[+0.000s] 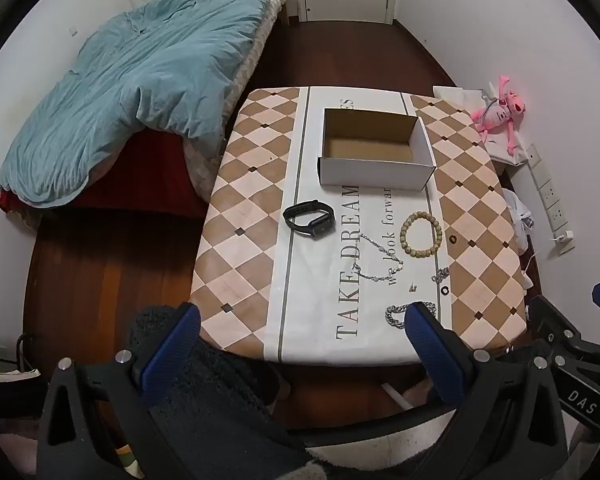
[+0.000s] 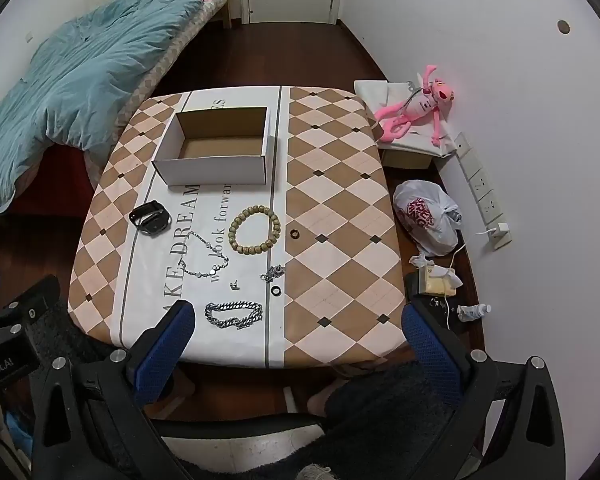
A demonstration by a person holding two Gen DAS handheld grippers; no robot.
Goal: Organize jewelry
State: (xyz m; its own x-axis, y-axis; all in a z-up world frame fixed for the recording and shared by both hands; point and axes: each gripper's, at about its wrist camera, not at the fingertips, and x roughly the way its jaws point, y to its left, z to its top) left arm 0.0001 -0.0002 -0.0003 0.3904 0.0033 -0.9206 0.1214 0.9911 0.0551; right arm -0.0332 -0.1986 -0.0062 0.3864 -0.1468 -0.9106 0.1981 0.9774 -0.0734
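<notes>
On table point(image 2: 332, 200): box point(image 2: 216, 148), watch point(image 2: 150, 218), bracelets point(image 2: 254, 230).

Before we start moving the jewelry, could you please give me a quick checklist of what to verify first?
1. Cardboard box open and empty: ok.
2. Left gripper open, holding nothing: ok.
3. Right gripper open, holding nothing: ok.
4. Chunky chain bracelet nearest, lying apart from the other pieces: ok.
5. Thin necklace free of tangles: cannot tell.
6. Small ring graspable: cannot tell.
</notes>
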